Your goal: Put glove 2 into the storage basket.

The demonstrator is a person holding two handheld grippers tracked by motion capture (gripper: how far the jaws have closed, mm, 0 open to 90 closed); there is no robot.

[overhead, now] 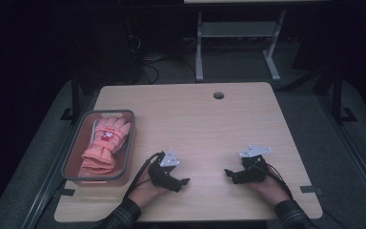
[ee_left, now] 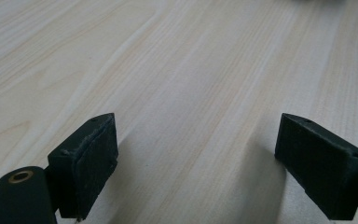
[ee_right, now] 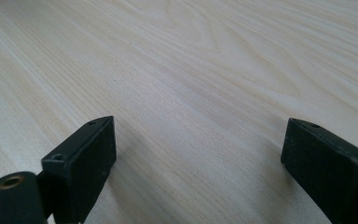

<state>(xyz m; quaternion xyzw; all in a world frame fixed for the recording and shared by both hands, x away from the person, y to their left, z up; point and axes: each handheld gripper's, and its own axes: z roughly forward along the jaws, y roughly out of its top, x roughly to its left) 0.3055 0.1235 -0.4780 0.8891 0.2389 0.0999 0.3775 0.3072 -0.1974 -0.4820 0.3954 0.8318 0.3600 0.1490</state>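
Both jaw pairs held wide apart: left gripper (overhead: pixel 185 182) nearest the glove (overhead: pixel 106 144) (binned), right gripper (overhead: pixel 228 172) farther off.

Pale matt wood-grain table (overhead: pixel 209 124), soft pink cloth gloves (overhead: pixel 106 143) (knit-looking cuffs), translucent plastic tray (overhead: pixel 74 143).

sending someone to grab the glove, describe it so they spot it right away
Start at the wooden table and look to its left edge, where a grey bin sits. The glove lies inside it, fingers pointing away from the person. It is salmon pink with a small red and white patch, the one bright thing on the table, just left of the left claw.
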